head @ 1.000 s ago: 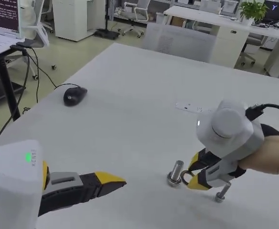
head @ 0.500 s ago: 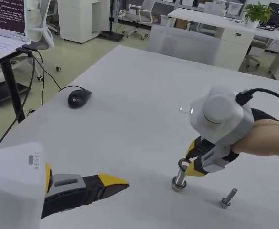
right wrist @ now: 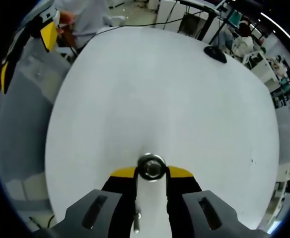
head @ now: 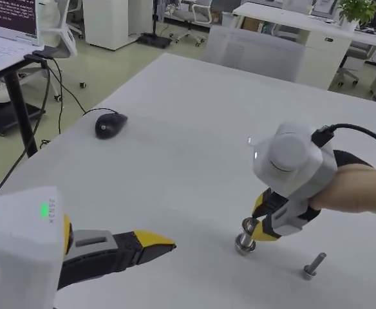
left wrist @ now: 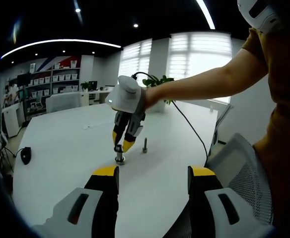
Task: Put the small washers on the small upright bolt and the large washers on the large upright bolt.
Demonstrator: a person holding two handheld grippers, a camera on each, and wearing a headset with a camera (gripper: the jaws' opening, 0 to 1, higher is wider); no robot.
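Note:
The large upright bolt (head: 244, 238) stands on the white table (head: 175, 148); it also shows in the left gripper view (left wrist: 119, 157). My right gripper (head: 259, 228) hangs just over it, shut on a large washer (head: 248, 224). In the right gripper view the washer (right wrist: 151, 167) rings the bolt's top between the yellow tips of the right gripper (right wrist: 151, 172). The small upright bolt (head: 312, 264) stands to the right, with nothing on it (left wrist: 145, 145). My left gripper (head: 165, 244) stays low at the near left, open and holding nothing (left wrist: 153, 171).
A black mouse (head: 111, 124) with its cable lies at the table's far left. A small white slip (head: 251, 140) lies beyond the right gripper. The person's forearm (head: 358, 190) comes in from the right. Desks and chairs stand beyond the table.
The right gripper has carried the washer from beside the large bolt's base up to its top. The left gripper has stayed where it was. The head camera has shifted a little.

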